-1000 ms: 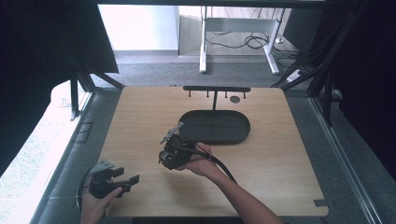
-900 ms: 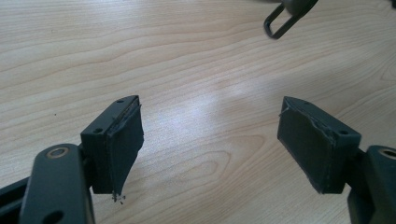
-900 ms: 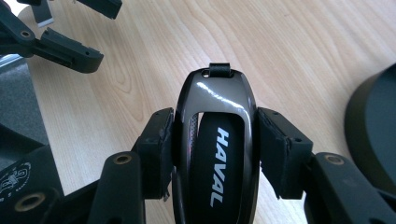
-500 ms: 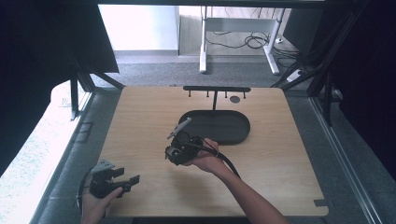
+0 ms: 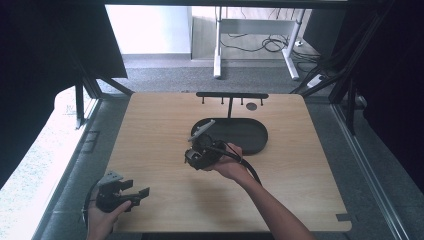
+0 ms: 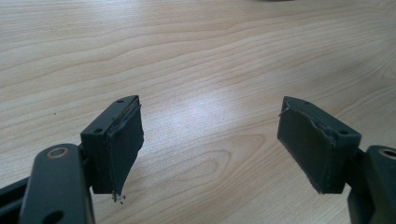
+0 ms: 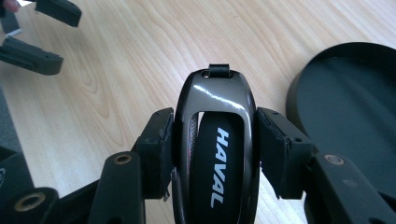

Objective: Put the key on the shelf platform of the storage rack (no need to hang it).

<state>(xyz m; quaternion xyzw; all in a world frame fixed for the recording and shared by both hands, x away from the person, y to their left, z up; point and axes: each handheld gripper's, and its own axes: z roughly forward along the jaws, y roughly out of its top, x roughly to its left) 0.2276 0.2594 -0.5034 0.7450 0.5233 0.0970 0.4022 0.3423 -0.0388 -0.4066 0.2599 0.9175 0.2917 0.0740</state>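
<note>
A glossy black car key fob marked HAVAL sits upright between the pads of my right gripper, which is shut on its two sides. In the high view the right gripper hangs over the table middle, just off the left end of the black oval tray. The left gripper rests near the front left corner of the table. Its jaws stand wide apart over bare wood, with nothing between them.
The wooden table carries a black rack with small hooks at its back edge and a small dark disc beside it. In the right gripper view the tray lies to the right and the left gripper at the top left.
My right gripper has carried the key fob a little to the right and up, closer to the tray's left end. The left gripper has stayed where it was.
</note>
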